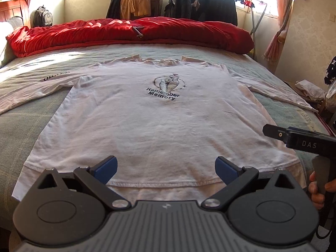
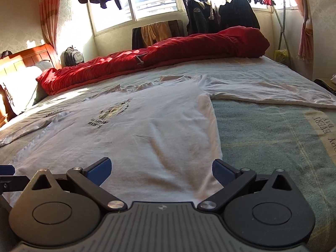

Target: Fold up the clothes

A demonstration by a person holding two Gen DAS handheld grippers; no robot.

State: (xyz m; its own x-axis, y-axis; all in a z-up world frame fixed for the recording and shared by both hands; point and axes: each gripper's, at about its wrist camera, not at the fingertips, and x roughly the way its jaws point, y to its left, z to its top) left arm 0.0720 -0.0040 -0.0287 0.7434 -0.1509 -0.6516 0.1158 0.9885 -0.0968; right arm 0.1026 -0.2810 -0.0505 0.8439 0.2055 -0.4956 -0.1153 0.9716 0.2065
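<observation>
Looking along the left tongs (image 1: 166, 169), a white long-sleeved shirt (image 1: 159, 121) lies flat and face up on the bed (image 1: 27, 121), collar toward a red quilt (image 1: 126, 33) bunched along the far side. Its chest print reads "Remember Memory" under a small round emblem; dark lettering on the sleeve stretched out to the left is too foreshortened to read. The left tongs are released, blue pads wide apart, poised over the shirt's near hem with nothing between them. At the right edge the right tongs (image 1: 271, 131) come in from the side, the body marked "DAS", a hand (image 1: 318, 191) on the grip; from this angle their opening cannot be judged. Bare green bedcover (image 1: 279, 109) shows on both sides of the shirt, and a strip along the bed's right edge carries writing too small to read. A rack of dark clothes (image 1: 210, 6) stands beyond the quilt under the window.

From the right wrist view, the right tongs (image 2: 161, 171) are also released, hovering over the shirt's (image 2: 147, 130) near right corner, the right pad just past the side seam. The right sleeve (image 2: 262, 90) runs out flat toward the bed's edge. A wide patch of bedcover (image 2: 262, 138) lies open between body and sleeve; its border reads "EVERY DAY", with a partly cut-off word beside it. The chest print is blurred here.
</observation>
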